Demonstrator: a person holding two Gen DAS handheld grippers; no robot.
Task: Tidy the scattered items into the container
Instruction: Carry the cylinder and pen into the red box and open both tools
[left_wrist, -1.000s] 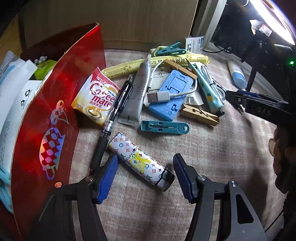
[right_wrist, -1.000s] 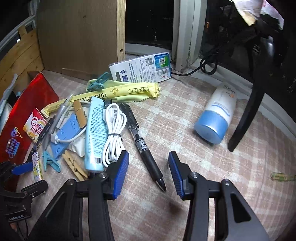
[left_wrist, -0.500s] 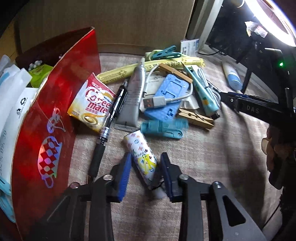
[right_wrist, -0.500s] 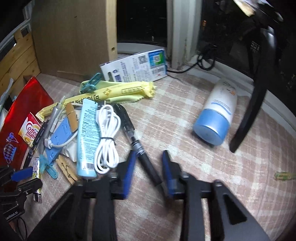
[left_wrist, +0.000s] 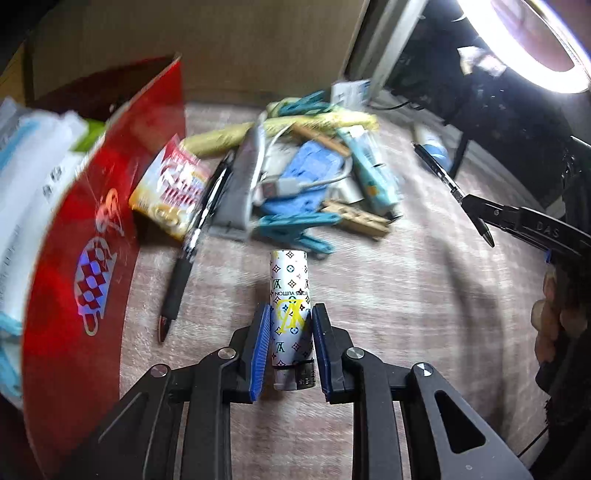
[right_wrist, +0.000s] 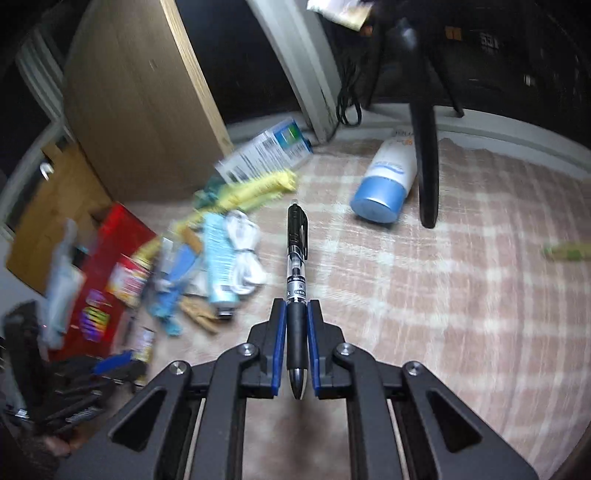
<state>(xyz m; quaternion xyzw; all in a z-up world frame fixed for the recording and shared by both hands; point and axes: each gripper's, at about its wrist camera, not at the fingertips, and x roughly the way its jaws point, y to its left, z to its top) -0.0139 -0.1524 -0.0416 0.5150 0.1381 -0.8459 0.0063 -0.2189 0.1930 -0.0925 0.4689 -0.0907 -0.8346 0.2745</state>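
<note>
My left gripper (left_wrist: 289, 314) is shut on a white patterned lighter (left_wrist: 289, 288), held off the cloth and pointing forward. In the right wrist view my right gripper (right_wrist: 296, 308) is shut on a black pen (right_wrist: 296, 258), raised above the table. That same pen (left_wrist: 451, 186) and the right gripper (left_wrist: 480, 212) show at the right of the left view. The red container (left_wrist: 110, 206) stands at the left, with white packets inside. A pile of scattered items lies beyond: a Coffee-mate sachet (left_wrist: 171, 194), another black pen (left_wrist: 192, 240), a grey tube (left_wrist: 236, 192), a blue holder (left_wrist: 306, 173).
A blue-capped white bottle (right_wrist: 388, 181) lies at the back right beside a black stand leg (right_wrist: 424, 147). A wooden panel (right_wrist: 136, 99) and a white box (right_wrist: 266, 151) stand behind the pile. A person's hand (left_wrist: 550, 317) shows at the right edge. Bright ring light (left_wrist: 532, 44) above.
Both grippers closed and lifted: the left took hold of the lighter and turned it forward, the right took hold of the black pen and raised it off the cloth.
</note>
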